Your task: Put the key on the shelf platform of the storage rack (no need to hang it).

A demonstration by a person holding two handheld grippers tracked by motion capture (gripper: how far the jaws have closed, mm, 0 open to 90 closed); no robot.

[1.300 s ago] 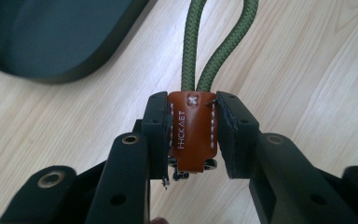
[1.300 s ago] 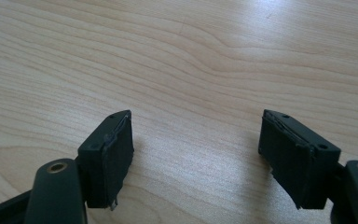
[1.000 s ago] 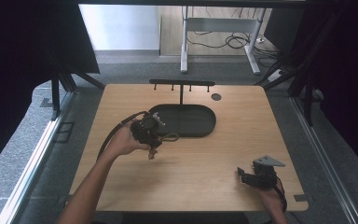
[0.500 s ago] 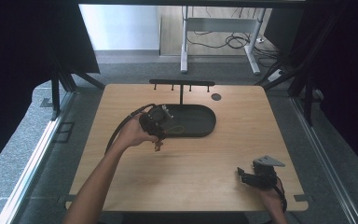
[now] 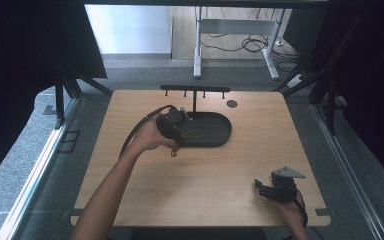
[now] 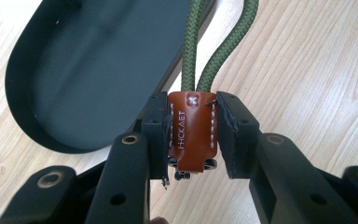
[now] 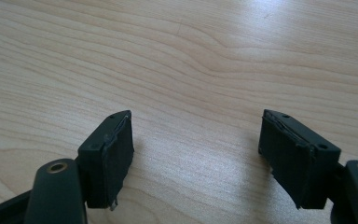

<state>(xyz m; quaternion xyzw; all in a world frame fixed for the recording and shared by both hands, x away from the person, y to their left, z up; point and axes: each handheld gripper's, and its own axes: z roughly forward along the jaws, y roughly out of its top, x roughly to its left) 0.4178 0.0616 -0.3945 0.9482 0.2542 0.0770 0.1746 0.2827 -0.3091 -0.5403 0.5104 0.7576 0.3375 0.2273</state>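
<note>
**Keychain clamped over the tray edge**

Tray (image 5: pixel 215 131) first: 1 black oval dish on the wooden table (image 5: pixel 230 190), with part of a green cord loop (image 5: pixel 196 134) lying in it. The left gripper (image 6: pixel 192 135) had its jaws squeezed tight on both sides of 1 brown leather tab (image 6: pixel 191 130), held just past the tray's near rim, 2 cord strands running up out of it. The right gripper (image 7: pixel 196 154) sat at the near right corner, jaws wide apart, nothing between them, just bare wood below.
</note>
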